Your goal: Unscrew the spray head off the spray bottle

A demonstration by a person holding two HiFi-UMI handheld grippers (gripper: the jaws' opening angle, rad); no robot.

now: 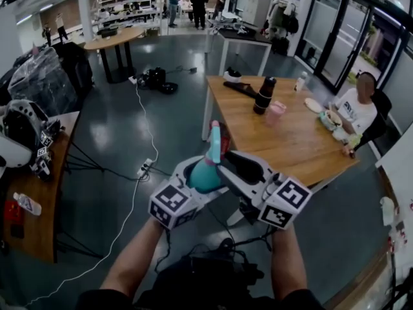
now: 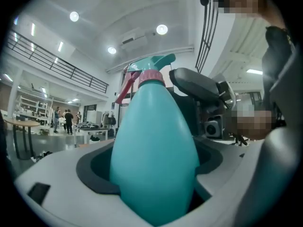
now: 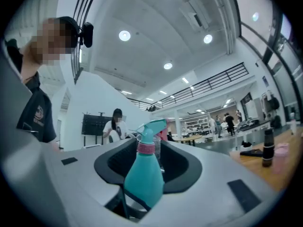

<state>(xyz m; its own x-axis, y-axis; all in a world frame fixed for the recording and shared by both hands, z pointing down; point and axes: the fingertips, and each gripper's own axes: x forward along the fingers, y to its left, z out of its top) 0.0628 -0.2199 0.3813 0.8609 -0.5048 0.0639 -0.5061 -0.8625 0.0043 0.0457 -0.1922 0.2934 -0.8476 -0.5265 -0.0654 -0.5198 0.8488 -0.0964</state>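
Note:
A teal spray bottle (image 1: 205, 175) with a pink collar and a teal spray head (image 1: 214, 137) is held up in front of me, head pointing away. My left gripper (image 1: 193, 176) is shut on the bottle's body (image 2: 154, 160), which fills the gap between its jaws. My right gripper (image 1: 233, 165) comes in from the right. In the right gripper view the bottle (image 3: 144, 176) and its pink collar (image 3: 146, 147) stand between the wide jaws of the right gripper (image 3: 149, 162), and the dark pads (image 3: 182, 167) stay clear of it.
A wooden table (image 1: 293, 141) lies ahead to the right with a black bottle (image 1: 264, 95) and a pink cup (image 1: 275, 112); a person (image 1: 353, 112) sits at its far end. A desk (image 1: 32, 199) with gear stands at the left. Cables (image 1: 139, 173) cross the floor.

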